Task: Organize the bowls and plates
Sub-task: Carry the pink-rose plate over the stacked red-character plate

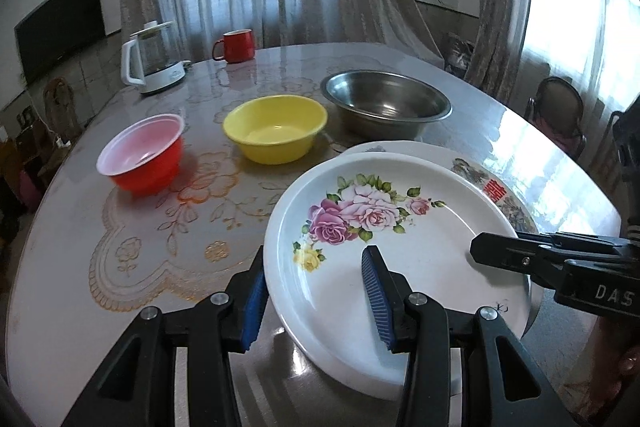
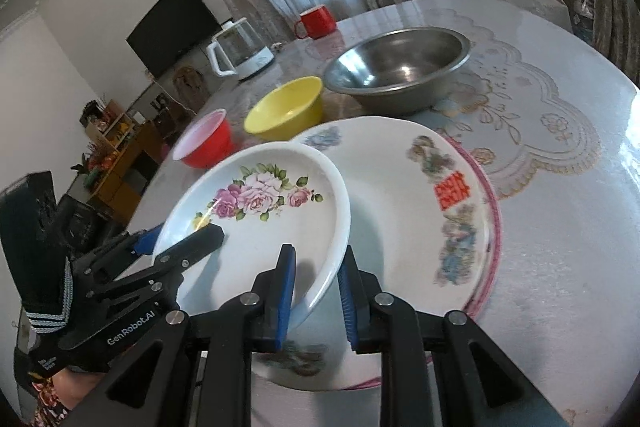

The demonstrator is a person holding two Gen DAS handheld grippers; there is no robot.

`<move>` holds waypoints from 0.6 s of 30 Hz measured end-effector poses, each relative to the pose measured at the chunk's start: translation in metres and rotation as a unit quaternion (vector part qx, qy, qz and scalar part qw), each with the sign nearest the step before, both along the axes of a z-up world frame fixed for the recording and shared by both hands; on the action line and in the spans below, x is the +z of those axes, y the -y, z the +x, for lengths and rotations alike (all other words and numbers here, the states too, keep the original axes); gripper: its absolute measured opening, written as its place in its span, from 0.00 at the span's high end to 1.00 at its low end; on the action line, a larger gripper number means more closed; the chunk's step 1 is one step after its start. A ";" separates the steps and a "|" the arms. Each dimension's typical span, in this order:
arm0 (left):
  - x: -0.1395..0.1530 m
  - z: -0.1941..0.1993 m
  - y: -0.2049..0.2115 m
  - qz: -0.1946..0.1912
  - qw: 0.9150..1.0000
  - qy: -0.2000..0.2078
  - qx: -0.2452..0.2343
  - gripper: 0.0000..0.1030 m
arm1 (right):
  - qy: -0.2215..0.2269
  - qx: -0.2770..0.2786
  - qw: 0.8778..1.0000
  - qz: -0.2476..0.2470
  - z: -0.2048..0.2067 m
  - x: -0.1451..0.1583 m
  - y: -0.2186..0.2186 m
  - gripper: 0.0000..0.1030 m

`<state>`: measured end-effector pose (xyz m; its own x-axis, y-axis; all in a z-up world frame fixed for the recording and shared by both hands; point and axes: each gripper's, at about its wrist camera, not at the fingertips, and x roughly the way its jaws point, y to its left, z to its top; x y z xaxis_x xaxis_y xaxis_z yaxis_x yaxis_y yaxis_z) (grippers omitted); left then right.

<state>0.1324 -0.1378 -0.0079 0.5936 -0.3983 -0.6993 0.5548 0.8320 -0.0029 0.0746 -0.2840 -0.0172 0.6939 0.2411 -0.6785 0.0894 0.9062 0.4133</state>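
The steel basin point(image 1: 386, 103) looks dull brushed metal (the rose plate point(image 1: 400, 267) glossy glazed), the table point(image 1: 72, 247) shiny.

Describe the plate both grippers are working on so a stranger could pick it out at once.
Start at the round table with three bowls across its middle; the metal bowl is the biggest. Just in front of it sits a stack of plates, and the rose plate lies tilted on top, its rim between the fingers of the left gripper and right gripper. Only it bears pink roses; the plate below has red lettering.
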 end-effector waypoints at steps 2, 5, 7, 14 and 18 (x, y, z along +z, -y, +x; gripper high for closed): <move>-0.002 0.001 0.006 0.005 1.000 -0.002 -0.003 0.56 | -0.008 -0.004 1.000 0.002 0.001 -0.003 0.004 0.79; -0.006 0.002 0.014 0.010 1.000 -0.004 -0.007 0.55 | -0.018 -0.012 1.000 0.005 0.002 -0.007 0.011 0.78; -0.008 0.002 0.019 0.014 1.000 0.001 -0.005 0.54 | -0.020 -0.015 1.000 0.003 0.003 -0.008 0.015 0.78; -0.011 0.002 0.028 0.030 0.999 0.016 0.003 0.49 | -0.040 -0.012 0.999 -0.026 0.010 -0.008 0.011 0.76; -0.012 -0.002 0.034 0.046 0.998 0.038 0.004 0.49 | -0.047 -0.012 0.998 -0.038 0.011 -0.006 0.011 0.75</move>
